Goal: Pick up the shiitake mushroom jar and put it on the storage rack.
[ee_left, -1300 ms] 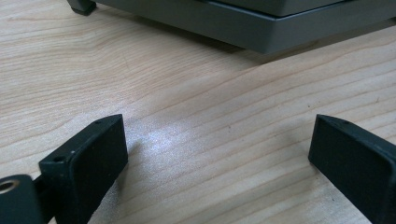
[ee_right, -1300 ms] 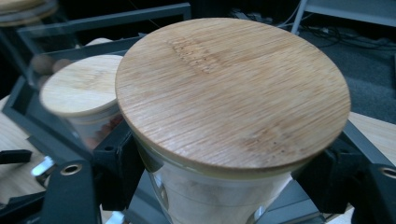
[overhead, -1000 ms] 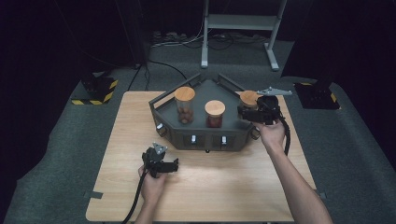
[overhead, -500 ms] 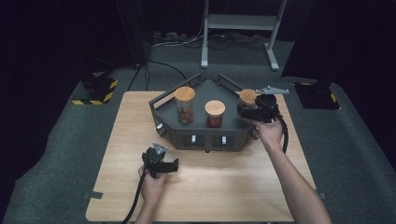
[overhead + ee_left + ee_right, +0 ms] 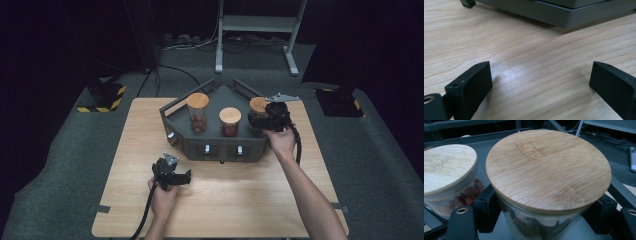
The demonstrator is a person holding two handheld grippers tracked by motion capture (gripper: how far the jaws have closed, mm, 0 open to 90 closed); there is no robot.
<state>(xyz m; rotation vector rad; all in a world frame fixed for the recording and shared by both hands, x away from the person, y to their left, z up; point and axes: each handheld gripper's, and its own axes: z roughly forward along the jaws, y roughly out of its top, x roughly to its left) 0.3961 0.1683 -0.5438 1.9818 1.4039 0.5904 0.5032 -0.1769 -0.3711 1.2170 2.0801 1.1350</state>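
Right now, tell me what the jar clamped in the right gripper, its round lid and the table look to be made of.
The clear jar looks like glass: see-through, glossy, dark contents visible. Its round lid looks like bamboo or light wood: matte, with fine parallel grain. The table shows pale wood grain with a soft sheen, perhaps laminate. The right gripper has its black jaws on the jar.

The hand-held gripper (image 5: 546, 212) clamps a glass jar (image 5: 534, 225) under its bamboo lid (image 5: 549, 167).

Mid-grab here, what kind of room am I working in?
Likely a lab or recording studio, not a kitchen: dark surroundings, a lone wooden table on grey carpet, a metal stand with loose cables, and hazard-striped blocks on the floor.
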